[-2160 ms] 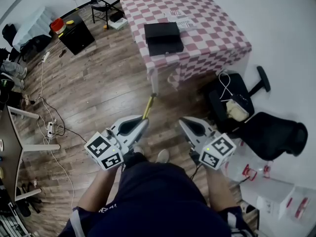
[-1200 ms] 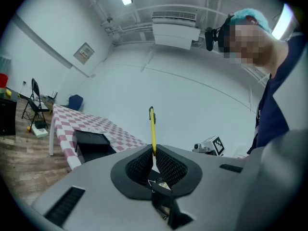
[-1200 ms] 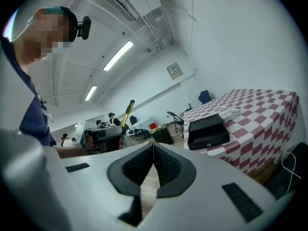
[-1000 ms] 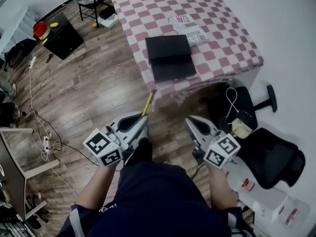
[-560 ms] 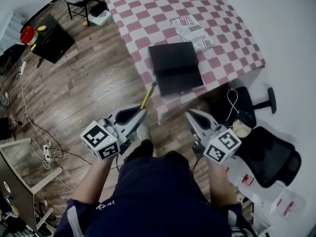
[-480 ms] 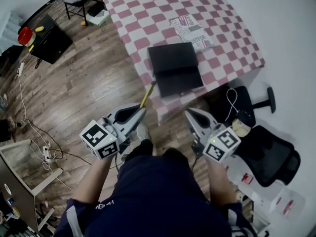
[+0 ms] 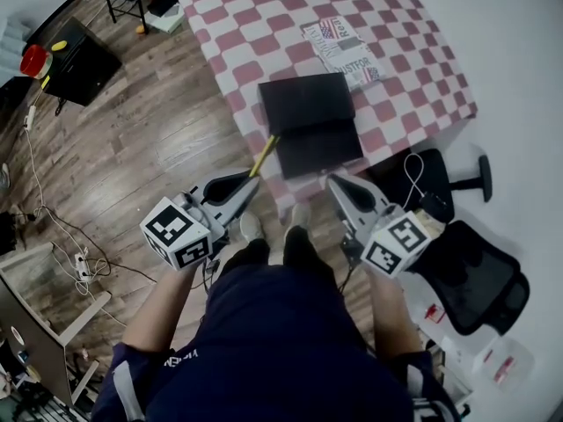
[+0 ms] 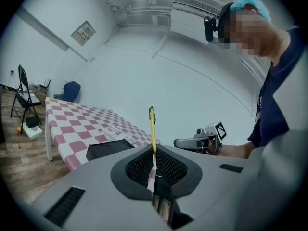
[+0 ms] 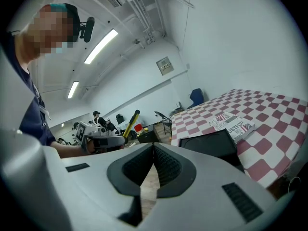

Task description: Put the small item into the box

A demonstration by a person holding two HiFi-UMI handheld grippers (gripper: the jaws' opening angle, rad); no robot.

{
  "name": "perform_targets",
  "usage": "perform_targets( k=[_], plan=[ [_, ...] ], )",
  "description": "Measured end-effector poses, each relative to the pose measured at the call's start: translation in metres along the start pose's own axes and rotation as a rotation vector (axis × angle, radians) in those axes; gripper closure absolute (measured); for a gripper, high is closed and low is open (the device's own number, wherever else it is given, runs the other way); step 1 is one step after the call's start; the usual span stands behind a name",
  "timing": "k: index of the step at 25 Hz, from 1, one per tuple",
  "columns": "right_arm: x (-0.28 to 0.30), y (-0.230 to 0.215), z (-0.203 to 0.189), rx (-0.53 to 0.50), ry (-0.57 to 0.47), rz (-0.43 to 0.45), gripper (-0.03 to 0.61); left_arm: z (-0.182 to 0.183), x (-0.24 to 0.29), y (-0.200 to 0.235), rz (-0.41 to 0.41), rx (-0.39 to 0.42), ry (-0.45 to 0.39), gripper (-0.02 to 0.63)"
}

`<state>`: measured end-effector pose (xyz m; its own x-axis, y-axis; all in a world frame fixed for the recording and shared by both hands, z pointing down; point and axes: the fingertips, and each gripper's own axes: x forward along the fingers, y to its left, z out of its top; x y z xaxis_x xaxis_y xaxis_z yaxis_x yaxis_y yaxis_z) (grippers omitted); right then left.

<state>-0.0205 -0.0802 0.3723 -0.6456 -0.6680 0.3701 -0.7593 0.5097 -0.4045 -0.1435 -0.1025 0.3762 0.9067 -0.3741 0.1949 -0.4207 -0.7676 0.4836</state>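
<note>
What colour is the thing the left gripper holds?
Yellow, with a dark tip; the pen shows best in the left gripper view.

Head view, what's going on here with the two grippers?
A person stands at a checked table with a gripper in each hand. The left gripper is shut on a thin yellow pen that points toward the black box on the table. The right gripper is shut and empty. The pen is not in the box yet.

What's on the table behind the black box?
One white printed packet lies flat on the checked tablecloth beyond the black box. The cloth under both is covered.
</note>
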Motion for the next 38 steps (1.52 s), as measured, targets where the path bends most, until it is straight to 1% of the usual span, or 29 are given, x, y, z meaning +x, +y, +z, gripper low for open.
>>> perform_targets(
  k=[2,6,12,20,23,27,30,35,38],
  plan=[
    [0.002,-0.011,0.0,0.01,0.003,0.012,0.561,-0.001,0.013,0.003,0.007,0.004,0.01,0.568],
    [0.004,-0.034,0.001,0.02,0.023,0.048,0.561,-0.008,0.036,0.006,0.039,-0.014,0.027,0.569],
    [0.002,-0.077,0.003,0.044,0.052,0.09,0.561,-0.02,0.082,0.017,0.088,-0.029,0.068,0.569],
    [-0.005,-0.126,-0.004,0.082,0.08,0.114,0.561,-0.052,0.135,0.036,0.115,-0.007,0.181,0.569],
    [-0.007,-0.138,-0.006,0.093,0.082,0.115,0.561,-0.065,0.149,0.041,0.109,0.024,0.244,0.569],
    [-0.01,-0.152,-0.009,0.106,0.085,0.111,0.561,-0.081,0.168,0.043,0.087,0.097,0.332,0.568],
    [-0.013,-0.16,-0.012,0.119,0.087,0.113,0.561,-0.091,0.18,0.045,0.061,0.15,0.383,0.569],
    [-0.013,-0.173,-0.018,0.142,0.09,0.109,0.561,-0.106,0.197,0.047,0.034,0.189,0.454,0.569],
    [-0.013,-0.181,-0.02,0.155,0.087,0.106,0.561,-0.117,0.207,0.047,0.013,0.225,0.511,0.569]
  ],
)
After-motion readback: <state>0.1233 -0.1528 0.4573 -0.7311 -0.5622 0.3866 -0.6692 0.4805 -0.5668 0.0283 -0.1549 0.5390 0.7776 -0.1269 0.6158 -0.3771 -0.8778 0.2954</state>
